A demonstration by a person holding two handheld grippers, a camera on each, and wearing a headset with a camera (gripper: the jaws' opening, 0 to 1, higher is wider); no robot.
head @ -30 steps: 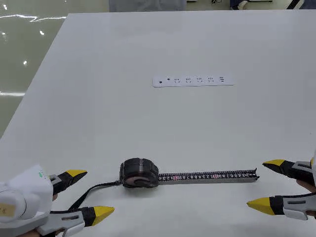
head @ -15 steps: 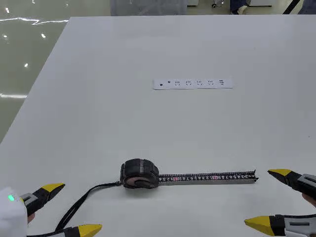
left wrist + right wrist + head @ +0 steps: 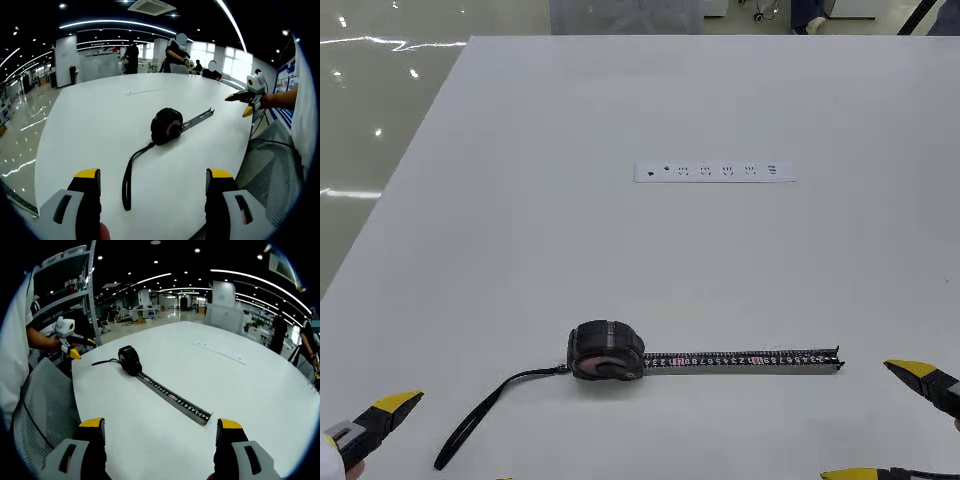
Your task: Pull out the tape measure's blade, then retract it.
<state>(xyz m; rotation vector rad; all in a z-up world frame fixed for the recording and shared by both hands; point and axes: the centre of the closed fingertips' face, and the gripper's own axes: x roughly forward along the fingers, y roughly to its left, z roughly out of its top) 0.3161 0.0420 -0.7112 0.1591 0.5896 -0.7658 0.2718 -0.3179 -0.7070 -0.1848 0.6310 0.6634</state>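
Observation:
A black tape measure (image 3: 606, 352) lies on the white table (image 3: 670, 250), its blade (image 3: 740, 359) drawn out to the right and flat on the surface. A black wrist strap (image 3: 485, 415) trails from its left side. My left gripper (image 3: 152, 182) is open, behind the strap's loop, and holds nothing; the tape measure (image 3: 166, 125) lies beyond it. One yellow fingertip (image 3: 395, 403) shows at the bottom left of the head view. My right gripper (image 3: 161, 432) is open and empty, a little short of the blade tip (image 3: 204, 418); its upper fingertip (image 3: 912, 369) sits at the right edge.
A white power strip (image 3: 713, 171) lies flat further back on the table. The table's left edge runs diagonally with glossy floor (image 3: 370, 120) beyond. Several people stand past the far end of the table in the left gripper view. A mesh chair (image 3: 42, 410) sits by the near edge.
Both grippers have drawn back toward me and away from the tape measure, dropping toward the bottom edge of the head view. The tape measure and its extended blade have stayed in place.

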